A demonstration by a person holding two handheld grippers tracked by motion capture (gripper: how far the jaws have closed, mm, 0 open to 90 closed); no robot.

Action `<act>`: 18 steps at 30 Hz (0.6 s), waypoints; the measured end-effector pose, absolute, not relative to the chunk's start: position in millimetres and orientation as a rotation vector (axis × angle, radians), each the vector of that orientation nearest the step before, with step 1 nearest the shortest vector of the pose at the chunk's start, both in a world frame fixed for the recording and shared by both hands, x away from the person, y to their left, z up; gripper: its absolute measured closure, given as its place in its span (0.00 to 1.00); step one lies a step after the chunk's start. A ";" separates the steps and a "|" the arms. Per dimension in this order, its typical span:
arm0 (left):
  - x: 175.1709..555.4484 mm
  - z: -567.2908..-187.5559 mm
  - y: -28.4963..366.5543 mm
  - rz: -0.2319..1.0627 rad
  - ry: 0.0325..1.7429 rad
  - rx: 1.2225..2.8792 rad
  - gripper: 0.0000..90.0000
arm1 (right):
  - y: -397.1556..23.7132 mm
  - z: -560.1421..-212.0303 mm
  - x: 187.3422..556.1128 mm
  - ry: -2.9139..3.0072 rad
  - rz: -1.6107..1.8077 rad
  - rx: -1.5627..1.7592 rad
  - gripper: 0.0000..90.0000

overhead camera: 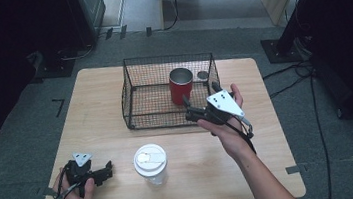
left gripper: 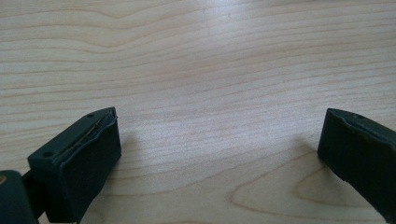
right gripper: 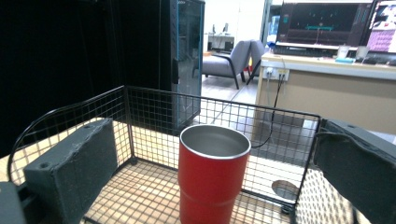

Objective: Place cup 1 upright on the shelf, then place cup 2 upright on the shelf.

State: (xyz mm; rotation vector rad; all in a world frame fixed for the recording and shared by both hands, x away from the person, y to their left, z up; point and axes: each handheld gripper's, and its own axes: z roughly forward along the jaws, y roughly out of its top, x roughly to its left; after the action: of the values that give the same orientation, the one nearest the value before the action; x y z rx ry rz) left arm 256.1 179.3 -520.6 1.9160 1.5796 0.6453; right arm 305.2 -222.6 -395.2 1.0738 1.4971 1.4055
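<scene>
A red metal cup (overhead camera: pixel 181 85) (right gripper: pixel 212 179) stands upright inside a black wire basket (overhead camera: pixel 133 92) (right gripper: pixel 154 112) at the back middle of the table. My right gripper (overhead camera: pixel 189 109) (right gripper: pixel 215 140) is open at the basket's front right, its jaws on either side of the cup and apart from it. A clear tumbler with a white lid (overhead camera: pixel 150 164) stands near the front edge. Left of it, my left gripper (overhead camera: pixel 106 172) (left gripper: pixel 219 135) rests low over the bare wood, open and holding nothing.
A small grey disc (overhead camera: pixel 203 75) (right gripper: pixel 285 189) lies by the basket's back right corner. The wooden table (overhead camera: pixel 101 118) has free room on its left half. Cables trail on the floor to the right, and dark stands flank the table.
</scene>
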 end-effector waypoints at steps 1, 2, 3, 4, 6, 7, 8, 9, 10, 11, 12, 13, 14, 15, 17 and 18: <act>256.1 -520.6 179.4 0.645 1.579 1.917 0.00 | -223.5 -396.4 300.5 1.503 1.402 1.067 0.00; 256.1 -520.6 179.4 0.645 1.579 1.917 0.00 | -224.2 -398.0 295.8 1.502 1.398 1.058 0.00; 256.1 -520.6 179.3 0.645 1.579 1.916 0.00 | -224.6 -399.6 290.8 1.508 1.396 1.059 0.00; 256.1 -520.6 179.3 0.645 1.580 1.916 0.00 | -225.0 -401.4 285.7 1.516 1.395 1.057 0.00; 256.1 -520.6 179.3 0.645 1.579 1.917 0.00 | -225.4 -405.1 276.3 1.526 1.398 1.048 0.00; 256.1 -520.6 179.4 0.645 1.579 1.917 0.00 | -225.5 -407.1 271.8 1.533 1.397 1.042 0.00; 256.1 -520.7 179.3 0.645 1.579 1.917 0.00 | -225.6 -409.2 267.7 1.536 1.393 1.038 0.00; 256.1 -520.6 179.4 0.645 1.579 1.917 0.00 | -225.4 -411.6 263.8 1.540 1.392 1.035 0.00; 256.1 -520.9 179.3 0.647 1.578 1.915 0.00 | -225.5 -414.2 260.0 1.546 1.388 1.031 0.00; 256.1 -520.9 179.3 0.648 1.578 1.915 0.00 | -225.5 -416.9 256.5 1.550 1.389 1.031 0.00; 256.1 -520.9 179.3 0.648 1.578 1.915 0.00 | -225.3 -419.7 253.0 1.556 1.393 1.035 0.00; 256.1 -520.9 179.3 0.648 1.577 1.916 0.00 | -225.3 -422.5 249.6 1.558 1.400 1.037 0.00; 256.1 -520.8 179.4 0.648 1.577 1.917 0.00 | -225.0 -425.3 246.3 1.557 1.406 1.044 0.00; 256.1 -520.8 179.4 0.648 1.577 1.917 0.00 | -224.7 -428.3 242.9 1.562 1.410 1.044 0.00; 256.1 -520.8 179.4 0.647 1.577 1.917 0.00 | -223.8 -434.9 236.2 1.571 1.417 1.043 0.00; 256.1 -520.8 179.4 0.647 1.577 1.917 0.00 | -223.5 -438.5 232.9 1.579 1.416 1.042 0.00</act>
State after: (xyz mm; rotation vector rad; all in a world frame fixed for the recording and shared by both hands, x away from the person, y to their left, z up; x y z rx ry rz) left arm 256.1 179.4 -520.8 1.9172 1.5771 0.6474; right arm 232.9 -223.5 -438.5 1.0417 1.5787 1.4165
